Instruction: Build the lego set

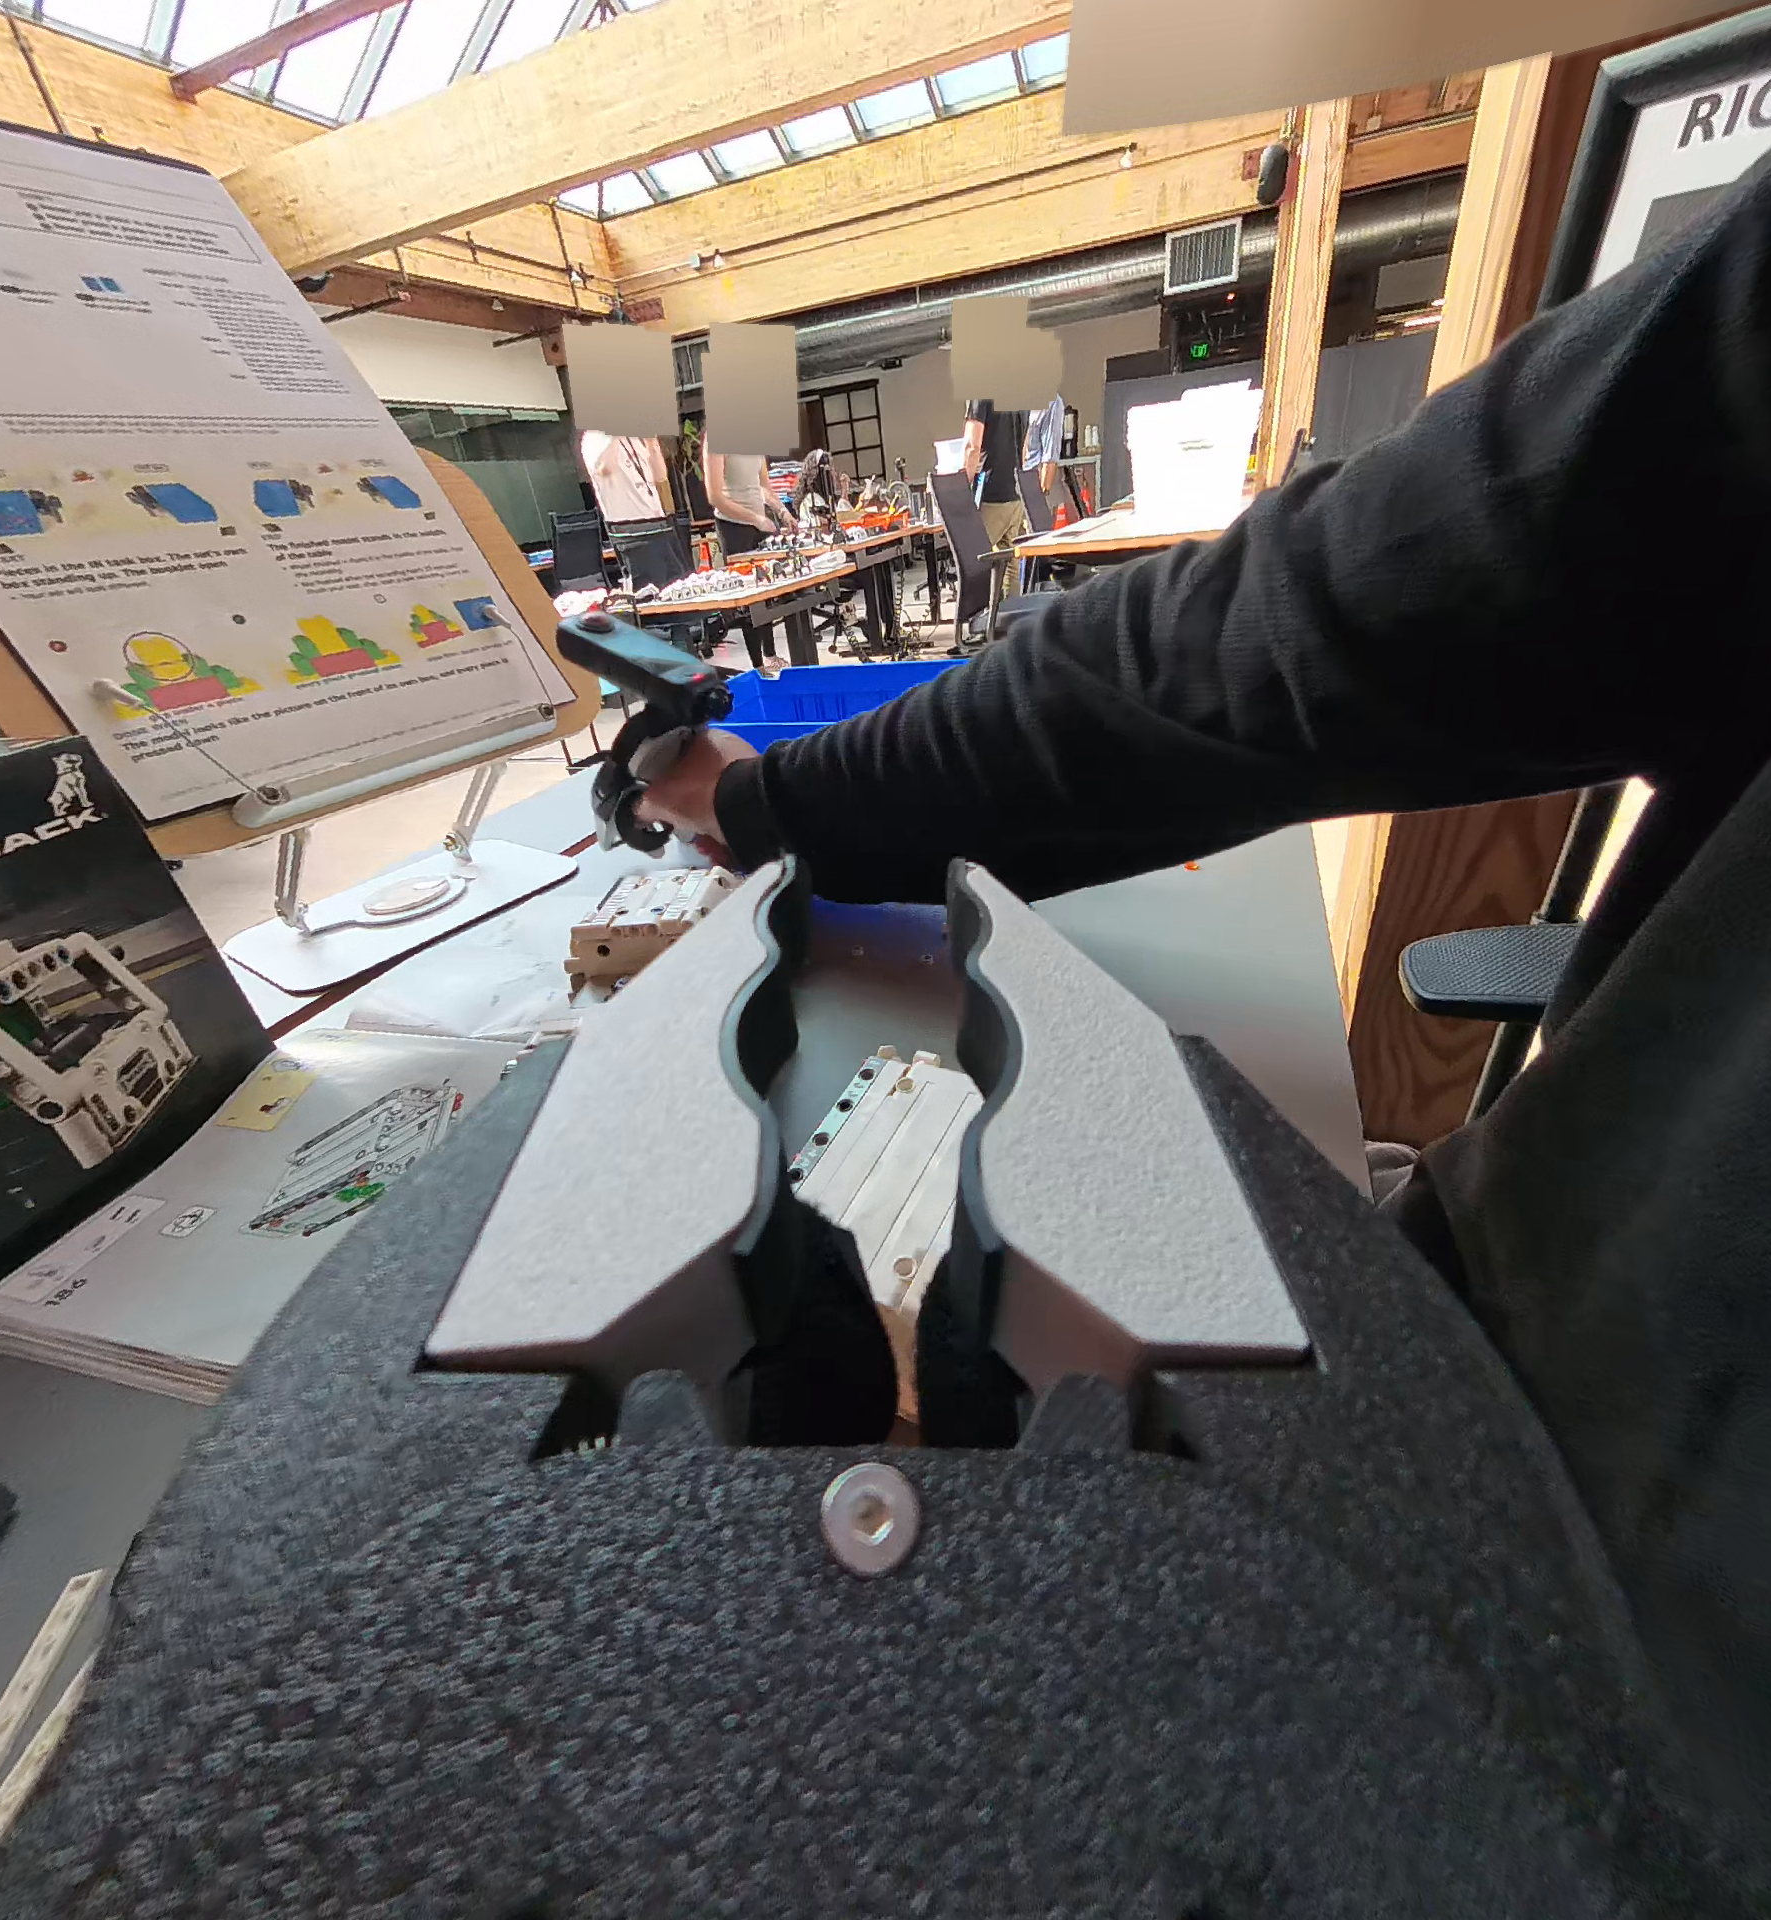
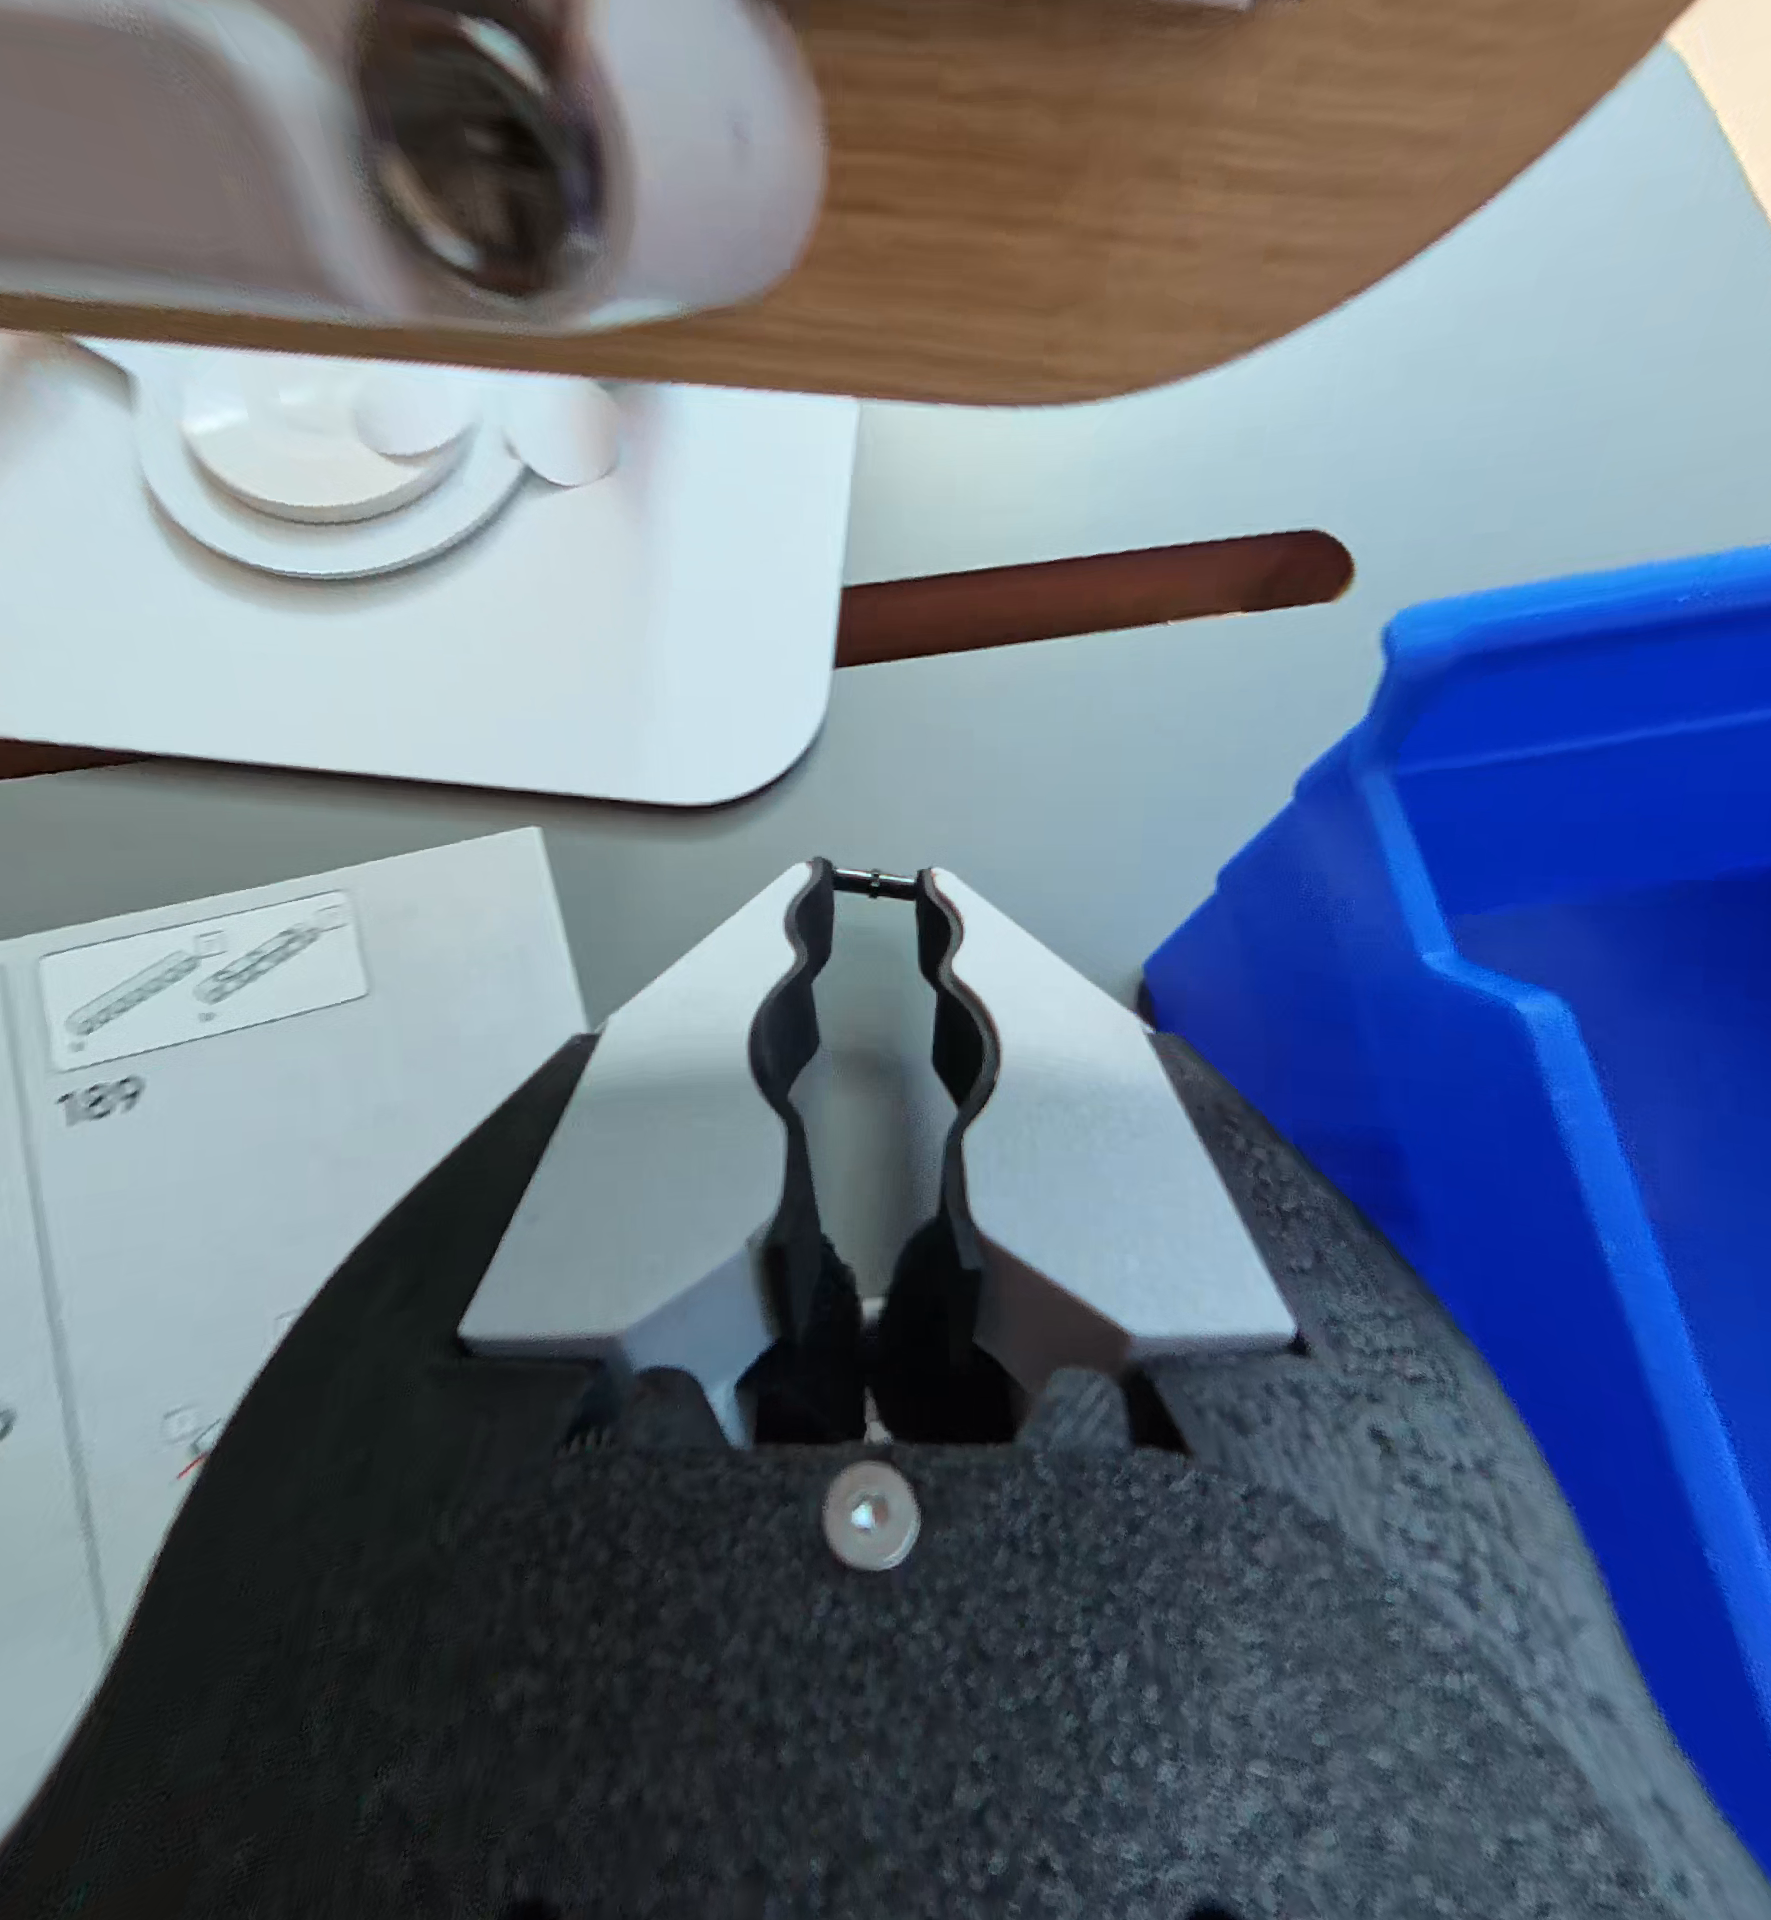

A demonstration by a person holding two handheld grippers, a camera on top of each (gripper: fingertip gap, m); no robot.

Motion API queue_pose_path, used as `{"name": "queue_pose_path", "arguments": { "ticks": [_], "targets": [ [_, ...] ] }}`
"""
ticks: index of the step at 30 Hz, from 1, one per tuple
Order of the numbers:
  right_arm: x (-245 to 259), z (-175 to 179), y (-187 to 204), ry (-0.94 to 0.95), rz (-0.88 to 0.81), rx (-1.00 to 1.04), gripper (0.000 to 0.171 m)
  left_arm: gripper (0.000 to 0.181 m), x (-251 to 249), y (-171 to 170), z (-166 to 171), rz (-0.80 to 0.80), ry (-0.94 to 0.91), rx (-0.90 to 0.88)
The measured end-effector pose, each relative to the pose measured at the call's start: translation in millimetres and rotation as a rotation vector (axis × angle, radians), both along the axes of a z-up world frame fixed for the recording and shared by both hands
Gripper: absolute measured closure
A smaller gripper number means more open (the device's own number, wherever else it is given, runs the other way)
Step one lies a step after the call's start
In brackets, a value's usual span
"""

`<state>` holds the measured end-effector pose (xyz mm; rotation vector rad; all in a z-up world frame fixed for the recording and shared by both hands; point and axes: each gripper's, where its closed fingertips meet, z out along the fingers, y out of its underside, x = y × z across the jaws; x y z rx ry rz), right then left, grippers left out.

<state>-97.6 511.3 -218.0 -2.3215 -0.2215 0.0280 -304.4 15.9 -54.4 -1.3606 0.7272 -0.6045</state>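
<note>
In the left wrist view my left gripper (image 1: 876,894) is shut on a flat white lego assembly (image 1: 886,1153), held deep between the pads while the fingertips stand apart. A second white lego assembly (image 1: 642,925) lies on the grey table beyond it. In the right wrist view my right gripper (image 2: 873,881) is shut on a small black pin (image 2: 865,884), pinched crosswise at the fingertips above the table. The right gripper also shows in the left wrist view (image 1: 642,758), in a hand with a black sleeve, above the second assembly.
A blue bin (image 2: 1587,935) stands right of my right gripper. The open instruction booklet (image 2: 237,1039) lies to its left. A page stand (image 1: 237,468) with its white base (image 2: 393,644) is behind. The set's black box (image 1: 50,997) stands left. Loose white beams (image 1: 19,1704) lie near. The gap from one gripper's tips to the other's is roughly 55 centimetres.
</note>
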Motion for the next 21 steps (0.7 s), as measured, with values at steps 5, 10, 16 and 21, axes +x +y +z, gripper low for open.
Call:
{"name": "queue_pose_path", "arguments": {
  "ticks": [5, 10, 16, 21],
  "targets": [
    [-60.9, 64.5, -59.4, 0.093, 0.330, 0.114, 0.157, 0.158, -5.0, 3.3, -5.6, 0.022, 0.002, -0.016],
    [-101.6, 117.5, -228.8, 0.036, 0.850, 0.191, 0.157, 0.158, -15.8, 12.1, -15.3, 0.079, 0.010, -0.048],
    [-37.3, 37.2, -408.2, -0.099, 1.198, -0.043, 0.157, 0.158, -15.7, 22.2, -31.0, 0.128, 0.081, -0.071],
    [-19.6, -4.1, -432.9, -0.016, 1.116, -0.057, 0.157, 0.159, -12.8, 39.7, -45.7, 0.168, 0.137, -0.110]
  ]
}}
